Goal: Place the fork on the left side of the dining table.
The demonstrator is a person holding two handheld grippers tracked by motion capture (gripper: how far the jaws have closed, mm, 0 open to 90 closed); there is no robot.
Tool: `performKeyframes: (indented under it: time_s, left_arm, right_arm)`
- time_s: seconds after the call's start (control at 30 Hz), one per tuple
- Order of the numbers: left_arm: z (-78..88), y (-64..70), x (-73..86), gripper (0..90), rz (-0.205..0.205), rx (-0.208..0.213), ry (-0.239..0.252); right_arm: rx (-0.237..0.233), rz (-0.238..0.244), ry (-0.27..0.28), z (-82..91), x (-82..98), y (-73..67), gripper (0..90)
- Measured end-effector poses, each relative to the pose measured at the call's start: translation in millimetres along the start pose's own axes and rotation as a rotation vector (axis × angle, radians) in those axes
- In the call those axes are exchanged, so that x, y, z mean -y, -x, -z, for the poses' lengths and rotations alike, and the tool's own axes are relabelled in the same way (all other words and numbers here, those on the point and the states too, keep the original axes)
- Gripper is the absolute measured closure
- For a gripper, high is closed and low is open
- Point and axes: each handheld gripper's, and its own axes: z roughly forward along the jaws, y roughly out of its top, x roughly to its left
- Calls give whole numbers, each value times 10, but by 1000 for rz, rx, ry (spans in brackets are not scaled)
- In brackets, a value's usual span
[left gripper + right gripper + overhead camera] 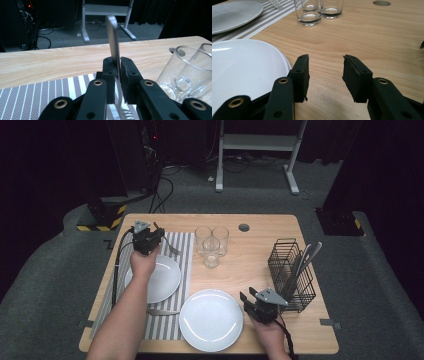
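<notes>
While its tines hang down toward the striped placemat (37, 92), a fork (113, 42) stands nearly upright in the left gripper (116, 72), whose jaws are clamped tight on the neck of the utensil, handle end pointing up over the far edge of the mat. Seen from the high view, that gripper (146, 240) hovers just beyond the farther of two white plates (167, 282), with the person's left hand (145, 262) over the plate's rim. Three clear glasses (211, 242) stand clustered just beside the mat, close to the held fork. A knife (162, 312) lies on the mat between the two plates, and the nearer plate (210, 320) sits at the table's front edge. At the right, the right gripper (325, 75) rests low over bare wooden table (362, 37) with its jaws spread apart and empty, beside a black wire cutlery basket (292, 270) holding more utensils. To set the fork down well, the judgement is to lower it slowly, tip it flat alongside the plate, keep clear of the glasses, and release only once it rests on the mat.
</notes>
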Motion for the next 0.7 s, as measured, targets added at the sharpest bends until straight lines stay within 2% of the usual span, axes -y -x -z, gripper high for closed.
performKeyframes:
  time_s: [0.33,0.47,0.7]
  left_arm:
    - [2,-13,-8,810,-3,-13,1]
    - [27,-30,-45,801,5,-16,14]
    - [53,-66,-89,791,-5,-28,13]
  right_arm:
    - [-1,0,-2,-2,-1,-1,559]
    - [0,4,-3,-4,-1,-3,559]
    - [1,6,-4,-5,-1,-6,558]
